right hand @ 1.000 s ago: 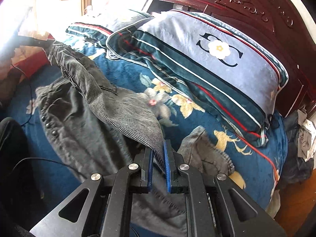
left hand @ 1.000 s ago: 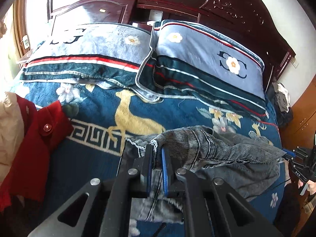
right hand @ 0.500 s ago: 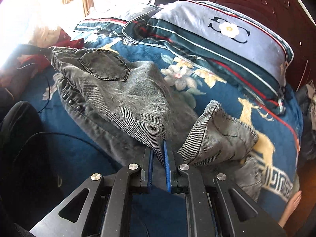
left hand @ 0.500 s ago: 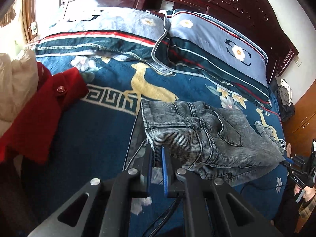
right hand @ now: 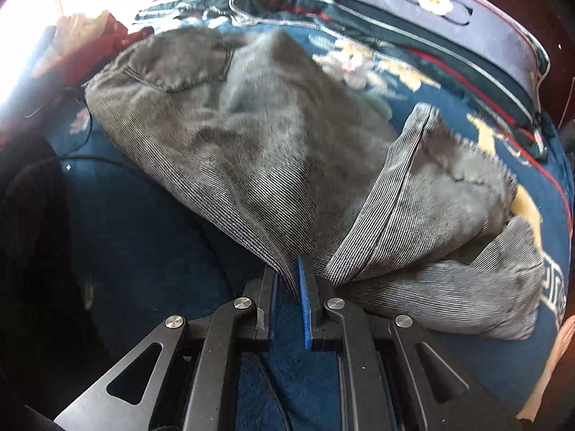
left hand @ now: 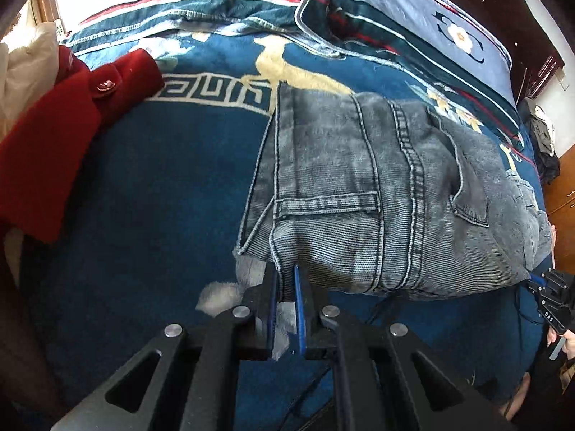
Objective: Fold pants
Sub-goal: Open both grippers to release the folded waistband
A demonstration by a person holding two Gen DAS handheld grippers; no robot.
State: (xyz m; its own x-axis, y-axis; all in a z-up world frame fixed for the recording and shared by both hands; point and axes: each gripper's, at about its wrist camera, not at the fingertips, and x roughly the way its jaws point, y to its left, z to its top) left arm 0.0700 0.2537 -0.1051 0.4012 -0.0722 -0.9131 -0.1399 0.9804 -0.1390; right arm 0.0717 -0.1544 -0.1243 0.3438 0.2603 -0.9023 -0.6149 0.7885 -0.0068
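Observation:
Grey denim pants [left hand: 377, 194] lie on a dark blue patterned blanket [left hand: 161, 186], waistband to the left, back pocket up. My left gripper [left hand: 285, 280] is shut on the near waistband corner. My right gripper [right hand: 289, 276] is shut on the near edge of the pants [right hand: 251, 151] further down the leg; it also shows at the right edge of the left wrist view [left hand: 539, 282]. A folded-back leg end [right hand: 449, 222] lies bunched to the right of my right gripper.
A red garment [left hand: 54, 136] and a white one [left hand: 28, 57] lie at the blanket's left edge. Two striped blue pillows [left hand: 413, 28] sit at the dark wooden headboard [right hand: 550, 18]. A black cable [right hand: 100, 160] runs across the blanket near the front.
Both grippers have pulled the pants toward the near side and lowered them; the cloth went from a raised bunch to lying spread on the blanket. Both stay shut on it.

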